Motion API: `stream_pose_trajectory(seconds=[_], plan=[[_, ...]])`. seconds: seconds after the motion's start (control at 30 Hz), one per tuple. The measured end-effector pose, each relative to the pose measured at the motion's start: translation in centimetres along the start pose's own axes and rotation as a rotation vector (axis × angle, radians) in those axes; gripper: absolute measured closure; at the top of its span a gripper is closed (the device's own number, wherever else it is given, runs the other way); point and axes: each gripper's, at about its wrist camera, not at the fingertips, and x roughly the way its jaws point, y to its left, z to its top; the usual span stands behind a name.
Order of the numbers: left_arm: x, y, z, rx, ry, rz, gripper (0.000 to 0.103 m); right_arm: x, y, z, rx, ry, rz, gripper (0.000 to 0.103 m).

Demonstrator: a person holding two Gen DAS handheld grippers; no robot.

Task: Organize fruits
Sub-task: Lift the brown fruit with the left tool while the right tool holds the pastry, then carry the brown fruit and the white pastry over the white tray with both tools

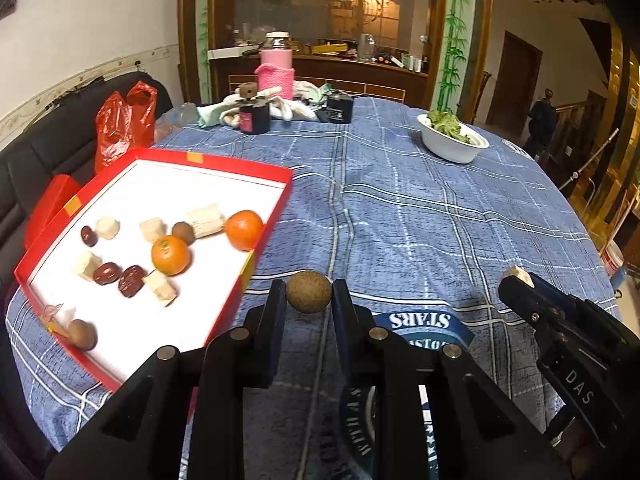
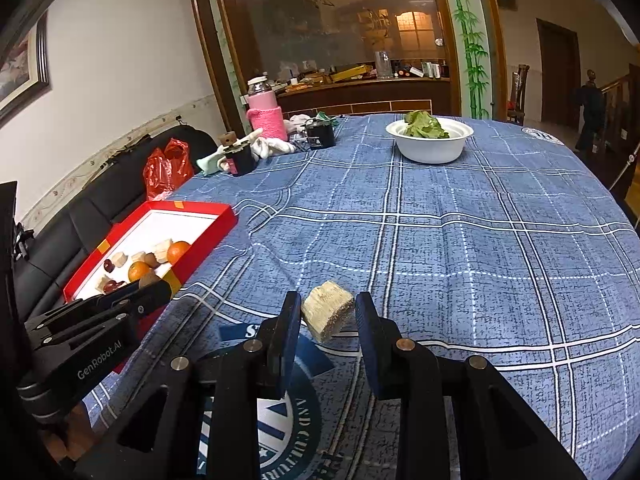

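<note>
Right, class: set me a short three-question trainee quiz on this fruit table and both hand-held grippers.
1. True or false: the left hand-held gripper holds a round brown fruit.
2. How many oranges lie in the red tray?
3. The right hand-held gripper holds: A) an orange B) a pale cut chunk C) nothing.

Key: 1 true; 2 two, the near one and the far one; 3 B.

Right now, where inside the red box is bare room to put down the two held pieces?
Free: the far half of the red box, between its back wall and the fruit. Crowded: the middle, around the two oranges. Outside, the blue cloth before the white bowl is bare.
</note>
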Motion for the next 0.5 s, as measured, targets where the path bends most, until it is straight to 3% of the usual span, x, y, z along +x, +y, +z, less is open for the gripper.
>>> stream_pose_trajectory(seconds=[0.5], plan=[[-1.5, 3.5, 0.2, -0.065, -0.029, 0.04, 0.083, -0.2, 3.0, 0.9, -0.059, -0.012, 0.044, 0.074]])
